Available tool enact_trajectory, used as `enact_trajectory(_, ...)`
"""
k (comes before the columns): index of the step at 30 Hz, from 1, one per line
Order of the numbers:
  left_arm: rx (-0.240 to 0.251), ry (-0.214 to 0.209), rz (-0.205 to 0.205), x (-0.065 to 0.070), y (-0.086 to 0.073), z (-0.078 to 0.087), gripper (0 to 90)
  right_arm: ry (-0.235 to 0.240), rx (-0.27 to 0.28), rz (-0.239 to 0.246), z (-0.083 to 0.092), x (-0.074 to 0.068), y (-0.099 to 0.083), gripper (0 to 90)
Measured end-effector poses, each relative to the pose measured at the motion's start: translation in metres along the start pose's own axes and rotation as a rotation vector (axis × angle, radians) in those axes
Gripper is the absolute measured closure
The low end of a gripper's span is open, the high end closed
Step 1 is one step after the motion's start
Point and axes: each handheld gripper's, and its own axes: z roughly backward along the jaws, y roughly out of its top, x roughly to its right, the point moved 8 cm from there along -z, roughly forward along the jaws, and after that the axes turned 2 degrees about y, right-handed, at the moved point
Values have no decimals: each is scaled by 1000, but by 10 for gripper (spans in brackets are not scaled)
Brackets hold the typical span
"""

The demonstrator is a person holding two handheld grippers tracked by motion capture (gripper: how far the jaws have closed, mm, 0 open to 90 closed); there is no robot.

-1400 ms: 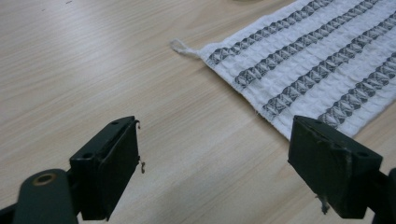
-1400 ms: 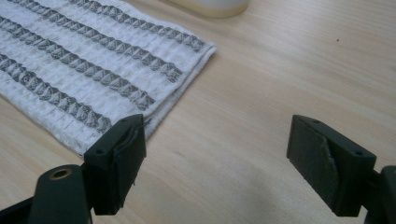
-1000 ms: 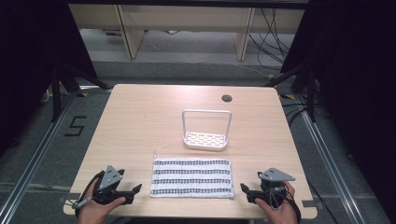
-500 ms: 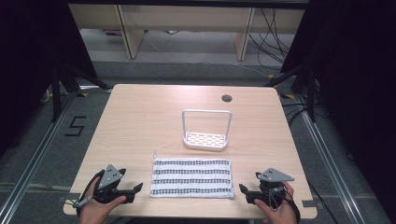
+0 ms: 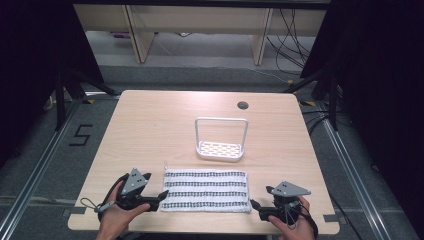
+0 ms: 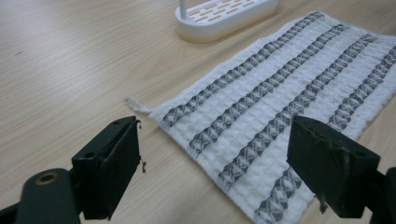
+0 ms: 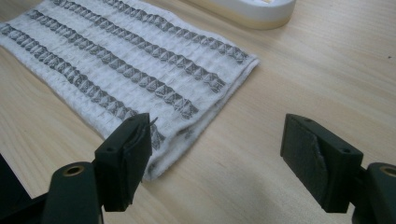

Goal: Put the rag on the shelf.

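- On the near half of the wooden table [image 5: 150,130] lies a white cloth with dark woven stripes [image 5: 207,190], spread flat, its long sides running across the table parallel to the near edge.
- Just behind the cloth, toward the table's middle, stands a white slotted rack with a tall hoop handle [image 5: 220,140], apart from the cloth by a narrow strip of bare wood.
- A small round hole [image 5: 243,105] sits in the tabletop near the far edge.
- The left gripper [image 5: 159,195] is held low at the cloth's left end; in the left gripper view its jaws stand wide apart with the cloth's near-left corner between them, and neither pad presses on the fabric.
- A thin loose thread or loop [image 6: 138,105] trails from the cloth's far-left corner onto the wood.
- The right gripper [image 5: 256,207] is held just off the cloth's right end. Its jaws have just been closing a little yet are well spread; the near-right corner of the cloth lies by one jaw, ungripped.
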Motion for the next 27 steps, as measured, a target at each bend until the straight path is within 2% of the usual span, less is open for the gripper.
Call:
enact_trajectory(2,-10,-12,-15,2,2,-3,165,8,5,0,0,0,0,268)
enact_trajectory(3,-3,-26,-2,6,7,-8,168,33,8,10,0,-2,1,279)
enact_trajectory(4,-16,-30,-24,6,8,-10,169,31,7,10,1,-2,1,282)
enact_trajectory(5,2,-33,-5,9,11,-13,172,26,8,10,1,-2,1,283)
enact_trajectory(6,2,-33,-5,9,11,-13,176,18,17,4,1,-3,2,286)
enact_trajectory(7,-11,-40,-22,9,12,-14,176,18,17,4,1,-3,2,286)
enact_trajectory(9,-1,-40,-22,11,18,-19,198,15,14,-1,2,-4,2,296)
enact_trajectory(11,4,-51,-29,13,23,-24,199,14,12,10,2,-5,2,313)
enact_trajectory(12,7,-50,-26,14,26,-27,207,14,21,31,2,-5,3,333)
enact_trajectory(13,20,-56,-20,16,29,-29,207,14,21,31,2,-5,3,333)
enact_trajectory(14,11,-68,-40,18,33,-34,215,23,26,40,1,-7,4,353)
enact_trajectory(16,16,-71,-39,21,36,-38,219,21,18,37,2,-8,4,359)
enact_trajectory(18,4,-91,-82,28,44,-47,245,26,19,52,2,-12,4,382)
enact_trajectory(19,4,-91,-82,28,44,-47,250,26,19,52,2,-12,4,382)
enact_trajectory(21,-7,-111,-113,35,50,-55,251,35,15,66,1,-15,4,399)
enact_trajectory(23,-14,-134,-129,45,56,-66,259,33,3,73,-1,-19,2,416)
enact_trajectory(26,-39,-166,-174,58,64,-83,279,39,-22,85,-4,-23,-1,440)
enact_trajectory(27,-39,-166,-174,58,64,-83,281,39,-22,85,-4,-23,-1,440)
